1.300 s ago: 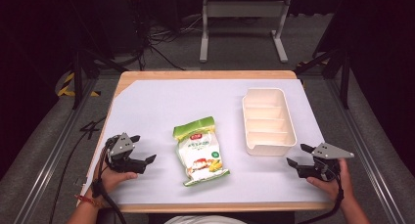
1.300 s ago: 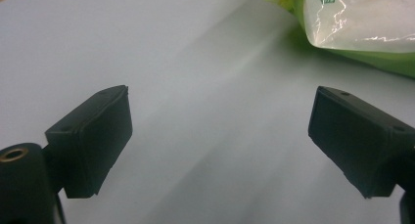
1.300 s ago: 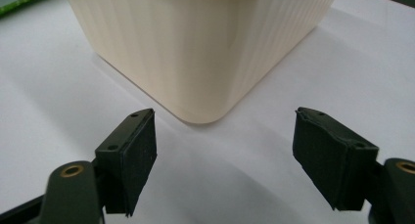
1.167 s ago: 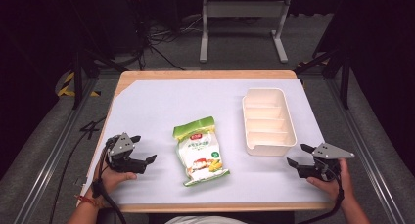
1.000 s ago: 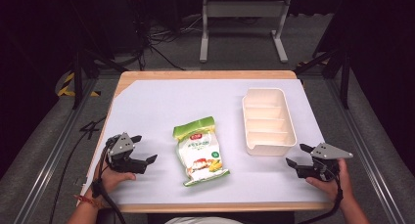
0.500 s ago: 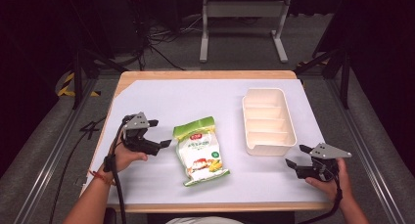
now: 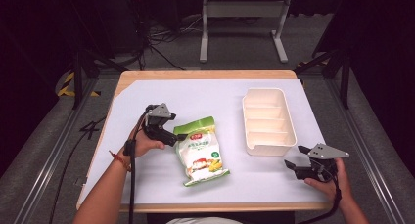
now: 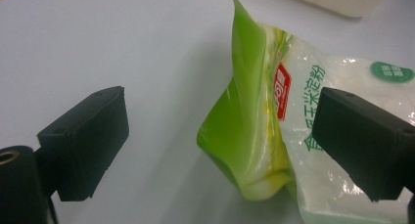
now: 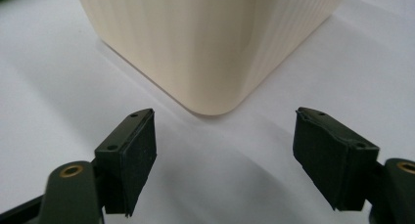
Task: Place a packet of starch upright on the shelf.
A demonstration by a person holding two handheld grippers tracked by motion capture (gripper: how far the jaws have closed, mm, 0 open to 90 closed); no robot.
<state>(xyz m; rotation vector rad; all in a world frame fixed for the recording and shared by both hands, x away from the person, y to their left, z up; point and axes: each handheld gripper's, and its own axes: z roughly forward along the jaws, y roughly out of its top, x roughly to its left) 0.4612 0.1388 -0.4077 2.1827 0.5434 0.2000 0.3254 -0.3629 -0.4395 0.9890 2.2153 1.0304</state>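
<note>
packet (image 7: 200,151) of green and clear plastic with red and green print lies flat mid-table, left of the cream tray (image 7: 268,120). left gripper (image 7: 177,136) gapes around its crumpled green corner; right gripper (image 7: 289,167) gapes, unloaded.

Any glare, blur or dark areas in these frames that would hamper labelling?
High view: table evenly lit, surroundings dark, slightly soft. Left gripper view: bag shows glare on its clear film, print readable, the open jaws a little soft. Right gripper view: tray corner close and pale, casting a soft shadow on the table; the jaws are fairly sharp.
</note>
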